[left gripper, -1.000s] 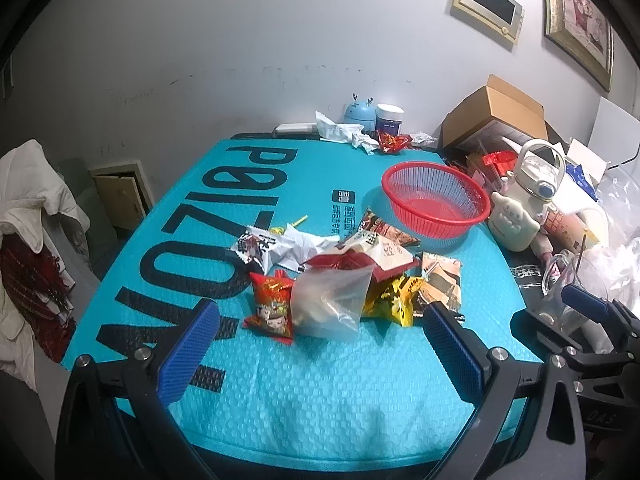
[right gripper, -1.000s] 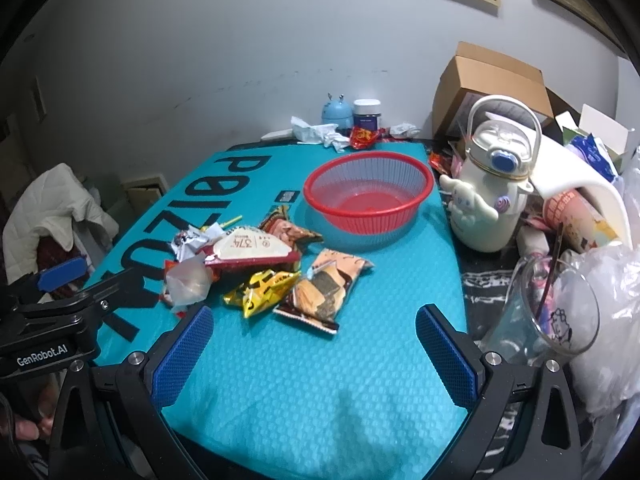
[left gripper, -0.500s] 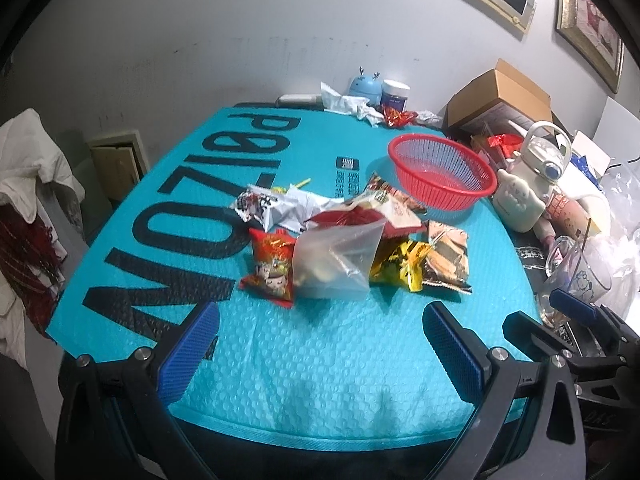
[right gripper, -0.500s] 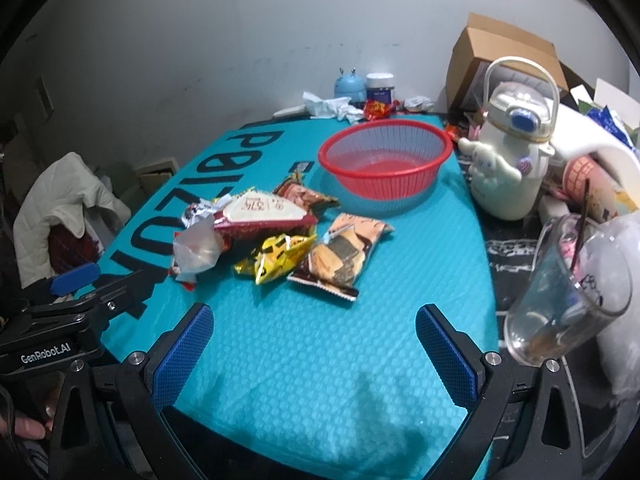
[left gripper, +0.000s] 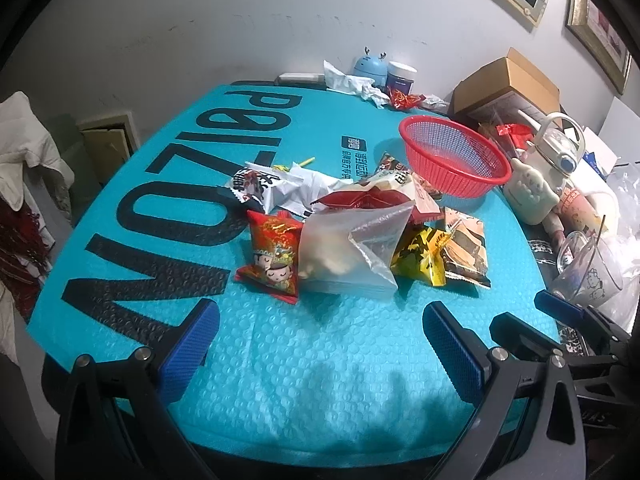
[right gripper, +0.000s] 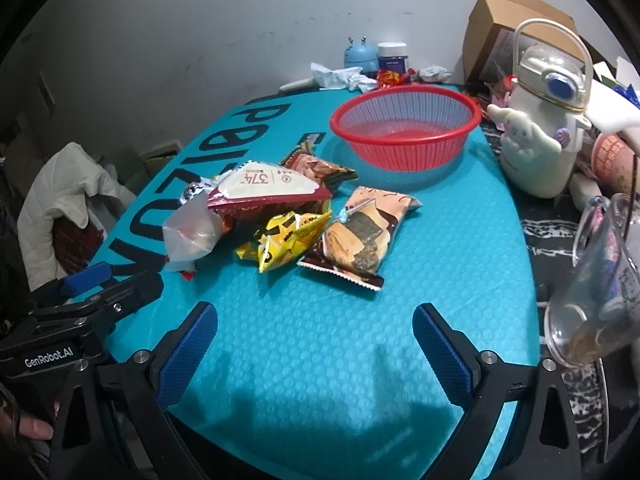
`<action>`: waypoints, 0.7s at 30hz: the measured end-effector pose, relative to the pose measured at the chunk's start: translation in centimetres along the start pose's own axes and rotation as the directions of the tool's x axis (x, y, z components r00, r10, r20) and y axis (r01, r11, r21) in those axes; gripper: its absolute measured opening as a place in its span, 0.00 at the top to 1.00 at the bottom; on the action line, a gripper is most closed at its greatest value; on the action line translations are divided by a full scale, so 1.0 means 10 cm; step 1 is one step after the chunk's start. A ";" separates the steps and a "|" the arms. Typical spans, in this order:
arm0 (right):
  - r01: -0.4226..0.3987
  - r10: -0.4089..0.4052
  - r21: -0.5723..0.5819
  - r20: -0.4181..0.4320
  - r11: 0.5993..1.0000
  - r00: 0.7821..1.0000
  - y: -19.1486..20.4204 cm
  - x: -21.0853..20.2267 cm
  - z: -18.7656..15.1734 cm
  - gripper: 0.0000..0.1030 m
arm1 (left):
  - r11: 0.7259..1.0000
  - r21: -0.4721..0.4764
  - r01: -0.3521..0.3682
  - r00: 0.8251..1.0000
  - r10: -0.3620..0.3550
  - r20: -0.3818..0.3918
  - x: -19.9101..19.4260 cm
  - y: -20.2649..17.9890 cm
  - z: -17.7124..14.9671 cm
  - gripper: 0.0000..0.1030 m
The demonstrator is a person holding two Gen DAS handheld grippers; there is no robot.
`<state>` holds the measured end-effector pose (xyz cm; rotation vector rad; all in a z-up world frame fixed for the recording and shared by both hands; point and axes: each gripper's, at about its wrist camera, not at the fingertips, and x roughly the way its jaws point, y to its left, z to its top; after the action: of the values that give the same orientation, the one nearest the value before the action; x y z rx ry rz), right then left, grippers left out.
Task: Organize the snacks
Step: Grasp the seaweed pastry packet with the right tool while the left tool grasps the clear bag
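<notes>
Looking along the left gripper (left gripper: pixel 320 344), its two blue-padded fingers stand wide apart with nothing between them, hovering over the near part of the teal mat (left gripper: pixel 160 208). Just beyond them lies the heap of snacks: a red packet with cartoon faces (left gripper: pixel 274 258) at the left, touching a clear plastic bag (left gripper: pixel 348 252) that partly overlaps it, then a yellow packet (left gripper: pixel 420 254) and a brown cracker packet (left gripper: pixel 466 250) to the right. Behind the bag sit a red and white packet (left gripper: pixel 368 196) and a white wrapper (left gripper: pixel 280 184). The red basket (left gripper: pixel 454 156) stands farther back on the right, empty, near the heap but apart from the front packets. A white cartoon bottle (left gripper: pixel 538 184) stands beside the basket off the mat's edge, with a glass cup (left gripper: pixel 588 268) nearer. The right gripper (left gripper: pixel 560 312) shows at the lower right.

From the right wrist view, the right gripper (right gripper: pixel 314 354) is likewise spread wide and holds nothing, above bare mat (right gripper: pixel 440 248). The cracker packet (right gripper: pixel 360 236) lies straight ahead, touching the yellow packet (right gripper: pixel 284 240); the red and white packet (right gripper: pixel 268 190) rests over the clear bag (right gripper: pixel 192 232). The basket (right gripper: pixel 406 128) sits behind them, and the bottle (right gripper: pixel 540 136) is to its right. The left gripper (right gripper: pixel 86 280) juts in at the left edge, a fingertip of the person's hand (right gripper: pixel 32 428) below it.
</notes>
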<state>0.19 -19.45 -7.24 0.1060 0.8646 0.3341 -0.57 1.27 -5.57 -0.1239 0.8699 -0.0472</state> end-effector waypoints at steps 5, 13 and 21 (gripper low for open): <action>0.002 -0.002 0.017 -0.021 1.000 1.000 -0.06 0.10 0.06 0.03 | 1.000 0.008 0.015 1.000 -0.014 -0.014 0.11 -0.02 0.07 0.00; 0.024 -0.022 0.034 -0.042 0.999 0.999 -0.17 0.25 0.19 0.04 | 1.000 0.015 0.026 0.998 -0.025 -0.051 0.36 -0.07 0.20 0.00; 0.052 -0.049 0.045 -0.059 0.998 0.997 -0.30 0.41 0.31 0.05 | 0.999 0.038 0.021 0.998 -0.018 -0.068 0.58 -0.14 0.32 0.02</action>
<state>5.76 -20.76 -8.89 0.1179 0.9309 0.2707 5.60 -0.34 -7.73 -0.0952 0.9346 -0.0866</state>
